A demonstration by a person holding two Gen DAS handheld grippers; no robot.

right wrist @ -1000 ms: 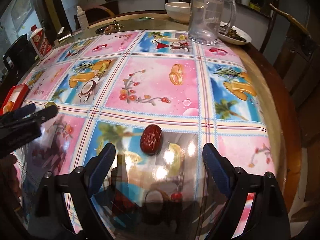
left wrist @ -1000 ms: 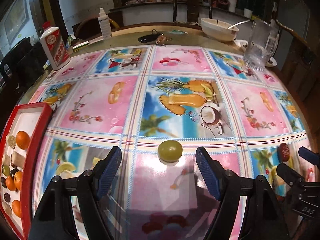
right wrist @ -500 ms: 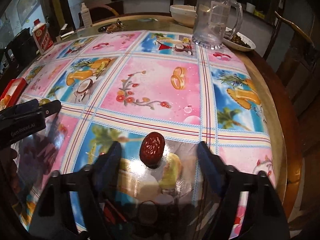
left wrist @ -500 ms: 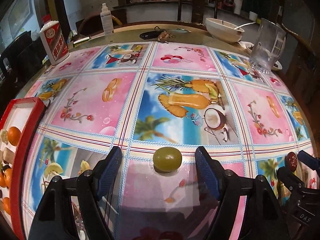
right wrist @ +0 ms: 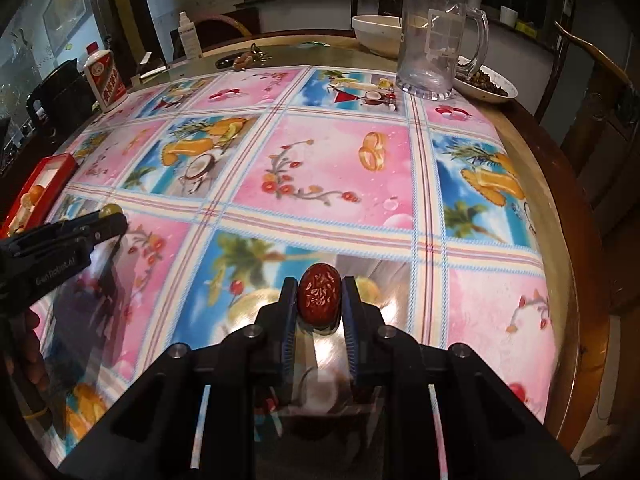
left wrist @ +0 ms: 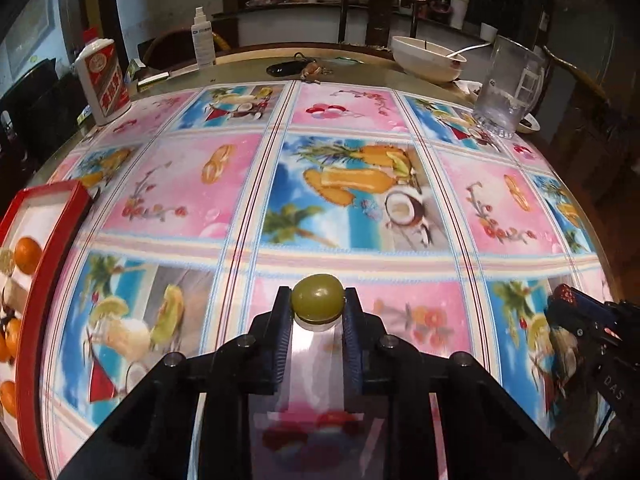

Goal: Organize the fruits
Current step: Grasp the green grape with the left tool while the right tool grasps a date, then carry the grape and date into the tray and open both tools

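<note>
Starting at my far left, the red tray (left wrist: 60, 216) holds oranges; my left fingers (left wrist: 318, 308) are clenched on the green fruit (left wrist: 318, 299), nearer it. My right fingers (right wrist: 319, 300) clamp the red date (right wrist: 319, 297), long axis pointing forward, seemingly just above the counter (right wrist: 328, 168), with open room leftward.

Both wrist views look forward, low over the same tablecloth (left wrist: 344, 200).

Both the left gripper (left wrist: 318, 312) and the right gripper (right wrist: 319, 300) are black plastic with blue ribbed finger pads (left wrist: 352, 344), round silver screws and white lettering on the side.
</note>
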